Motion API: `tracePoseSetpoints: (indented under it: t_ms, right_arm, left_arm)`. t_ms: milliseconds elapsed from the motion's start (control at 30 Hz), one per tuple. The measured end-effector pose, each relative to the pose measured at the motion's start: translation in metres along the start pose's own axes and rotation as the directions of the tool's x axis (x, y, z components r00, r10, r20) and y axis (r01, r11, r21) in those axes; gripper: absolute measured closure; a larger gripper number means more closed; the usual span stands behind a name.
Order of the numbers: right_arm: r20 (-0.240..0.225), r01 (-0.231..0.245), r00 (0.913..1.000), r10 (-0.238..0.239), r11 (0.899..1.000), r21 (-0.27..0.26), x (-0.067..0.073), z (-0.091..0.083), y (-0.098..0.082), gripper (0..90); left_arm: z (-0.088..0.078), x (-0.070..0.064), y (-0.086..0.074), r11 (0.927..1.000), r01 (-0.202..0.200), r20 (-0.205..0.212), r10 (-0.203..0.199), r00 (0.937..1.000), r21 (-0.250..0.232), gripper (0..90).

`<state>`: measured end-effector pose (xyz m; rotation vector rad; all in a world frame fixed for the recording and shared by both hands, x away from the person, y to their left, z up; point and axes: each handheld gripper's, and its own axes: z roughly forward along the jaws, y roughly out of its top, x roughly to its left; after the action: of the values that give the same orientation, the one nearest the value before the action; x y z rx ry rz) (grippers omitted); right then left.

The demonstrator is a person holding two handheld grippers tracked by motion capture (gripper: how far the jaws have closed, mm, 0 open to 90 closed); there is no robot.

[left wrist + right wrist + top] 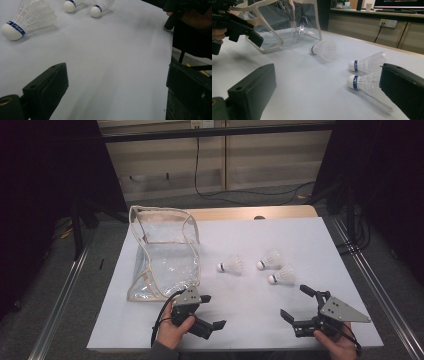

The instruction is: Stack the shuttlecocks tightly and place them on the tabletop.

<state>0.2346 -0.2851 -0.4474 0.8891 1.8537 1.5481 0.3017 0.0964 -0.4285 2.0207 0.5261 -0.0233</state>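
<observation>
White shuttlecocks, three; one clear bag; two grippers.

On the table, the clear bag lies at the left. Three shuttlecocks lie to its right, close together. Both grippers are nearer the front edge

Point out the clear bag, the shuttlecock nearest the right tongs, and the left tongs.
clear bag (165,265): high view, front panel.
nearest shuttlecock (283,277): high view, feather skirt.
left tongs (214,312): high view, between the tips.
</observation>
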Motion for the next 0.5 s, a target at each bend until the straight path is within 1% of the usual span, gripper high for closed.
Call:
tracePoseSetpoints:
  t_ms: [33,300,500]
  right_arm:
    - [-0.001,0.000,1.0000,0.000,1.000,0.000,0.0002,0.0002,0.0000,0.4]
    - [-0.001,0.002,1.0000,-0.002,1.000,0.000,0.0002,0.0005,0.0000,0.4]
    - [-0.002,0.001,1.0000,-0.001,1.000,0.001,0.0006,0.0010,-0.0002,0.4]
  left_arm:
    - [-0.0004,-0.0001,0.0001,1.0000,-0.003,0.000,0.003,1.0000,0.005,3.9]
    - [0.0015,-0.0013,-0.0003,0.9999,0.008,0.008,-0.008,0.9999,-0.009,3.7]
    - [0.0016,-0.0021,-0.0013,0.9999,0.012,0.019,-0.012,0.9998,-0.001,3.7]
